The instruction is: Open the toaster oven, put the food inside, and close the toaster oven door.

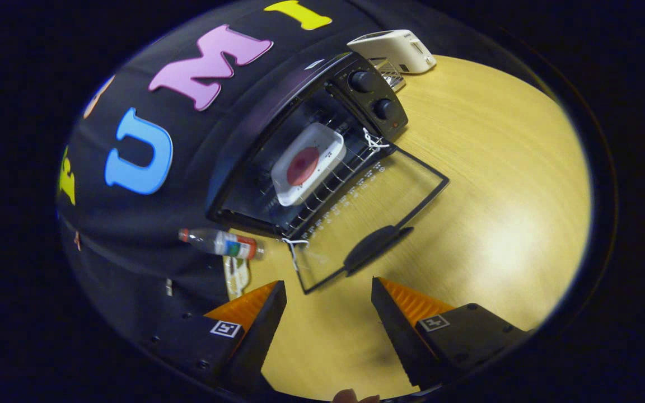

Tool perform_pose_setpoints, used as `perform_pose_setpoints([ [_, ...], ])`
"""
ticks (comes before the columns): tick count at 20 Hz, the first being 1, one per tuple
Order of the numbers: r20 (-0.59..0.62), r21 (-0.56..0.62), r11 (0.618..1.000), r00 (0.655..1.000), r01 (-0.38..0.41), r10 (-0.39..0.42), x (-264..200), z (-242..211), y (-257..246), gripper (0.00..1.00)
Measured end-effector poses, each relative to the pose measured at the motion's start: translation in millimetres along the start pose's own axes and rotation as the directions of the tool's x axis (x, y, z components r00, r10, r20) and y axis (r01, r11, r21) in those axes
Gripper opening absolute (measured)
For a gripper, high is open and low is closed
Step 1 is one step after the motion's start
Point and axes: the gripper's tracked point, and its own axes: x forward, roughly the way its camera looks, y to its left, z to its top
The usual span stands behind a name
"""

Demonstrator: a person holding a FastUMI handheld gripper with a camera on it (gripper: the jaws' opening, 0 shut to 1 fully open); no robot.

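1. Fingers of the gripper (328, 302) stand spread apart, holding nothing, just short of the door (367, 218).
2. Gripper view: the oven (300, 129) sits at the table's (496, 196) far edge, its door dropped flat; the food (303, 166) rests on a tray (322, 145) inside.
3. Judged step: closing. Next, catch the handle (375, 246) and swing the door up.

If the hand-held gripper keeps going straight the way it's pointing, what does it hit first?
Most likely the handle of the toaster oven's open door, which lies just ahead of the open hand-held gripper. Bare table sits between them, though depth is hard to judge.
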Motion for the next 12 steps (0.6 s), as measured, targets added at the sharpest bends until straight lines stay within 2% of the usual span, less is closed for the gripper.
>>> perform_pose_setpoints([
  [3,-0.023,-0.18,0.976,0.991,0.122,-0.128,14.2,-14.6,-39.0,0.98],
  [4,-0.007,-0.289,0.943,0.985,0.163,-0.172,18.7,-15.6,-51.2,0.99],
  [6,0.06,-0.536,0.812,0.97,0.23,-0.235,28.9,-12.0,-67.4,0.99],
  [7,0.084,-0.619,0.747,0.966,0.243,-0.245,35.5,-12.5,-69.1,0.99],
  [8,0.092,-0.664,0.706,0.964,0.247,-0.251,40.7,-15.1,-67.8,0.99],
  [9,0.083,-0.67,0.701,0.963,0.245,-0.257,47.2,-18.8,-65.8,0.99],
  [12,0.077,-0.621,0.74,0.959,0.259,-0.271,65.9,-17.0,-58.9,1.0],
])
